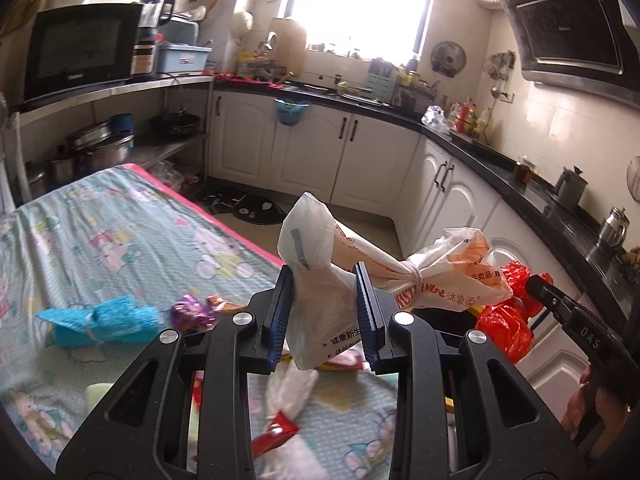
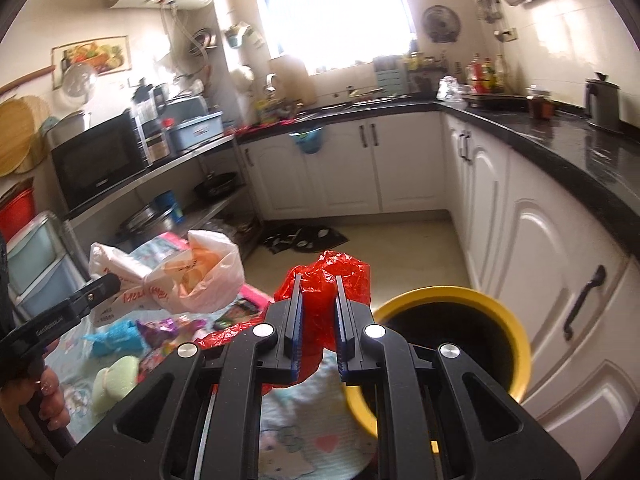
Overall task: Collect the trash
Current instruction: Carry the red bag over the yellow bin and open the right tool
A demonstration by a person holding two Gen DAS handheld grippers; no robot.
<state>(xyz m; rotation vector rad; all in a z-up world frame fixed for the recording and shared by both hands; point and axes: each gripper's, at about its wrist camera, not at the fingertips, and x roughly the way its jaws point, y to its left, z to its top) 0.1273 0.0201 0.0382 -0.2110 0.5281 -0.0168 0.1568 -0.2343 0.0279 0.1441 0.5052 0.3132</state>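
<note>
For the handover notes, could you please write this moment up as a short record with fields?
setting: home kitchen, table under a cartoon-print cloth
left claw: shut on a white plastic bag tied with a band, held in the air
right claw: shut on a crumpled red plastic bag, also lifted
bin: yellow-rimmed bin with black inside, beside the right claw
left on the table: blue bundle, purple foil wrapper, red wrapper

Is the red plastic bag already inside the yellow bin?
No, the red plastic bag is clamped in the right gripper, beside the yellow bin.
</note>
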